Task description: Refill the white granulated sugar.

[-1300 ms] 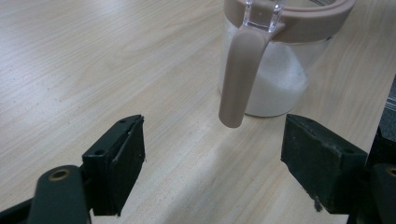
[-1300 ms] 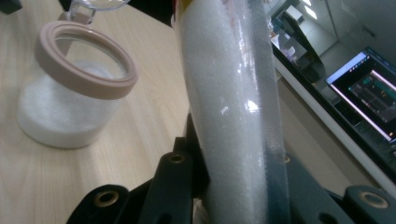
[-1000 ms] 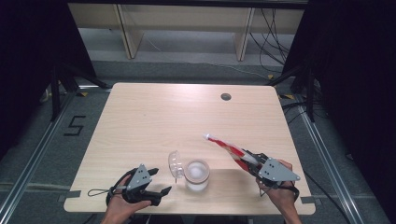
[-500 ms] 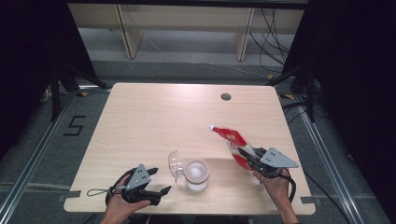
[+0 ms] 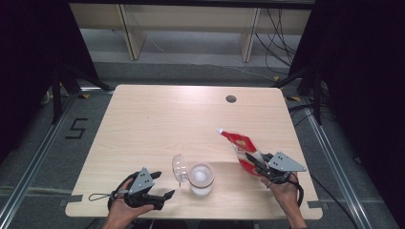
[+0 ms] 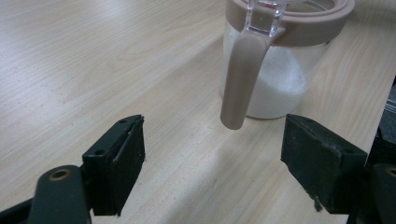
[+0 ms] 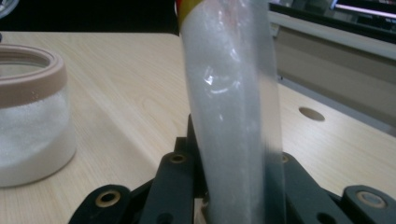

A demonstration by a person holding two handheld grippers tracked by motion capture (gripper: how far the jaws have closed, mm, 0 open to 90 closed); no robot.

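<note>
Red-and-white pouch (image 5: 241, 151) of white grains, clamped in right hand-held gripper (image 5: 260, 166)

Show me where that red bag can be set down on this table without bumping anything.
Free: the whole far half of the table, from the jar out to the small round hole, and the left side beyond the left gripper. Crowded: the near edge, where the jar with its open lid sits between both grippers; the right gripper holds the red bag.

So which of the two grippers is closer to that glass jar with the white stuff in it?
Left. The left gripper rests on the table just beside the jar, jaws open toward its hanging latch. The right gripper is farther off on the other side, holding a red pouch.
</note>
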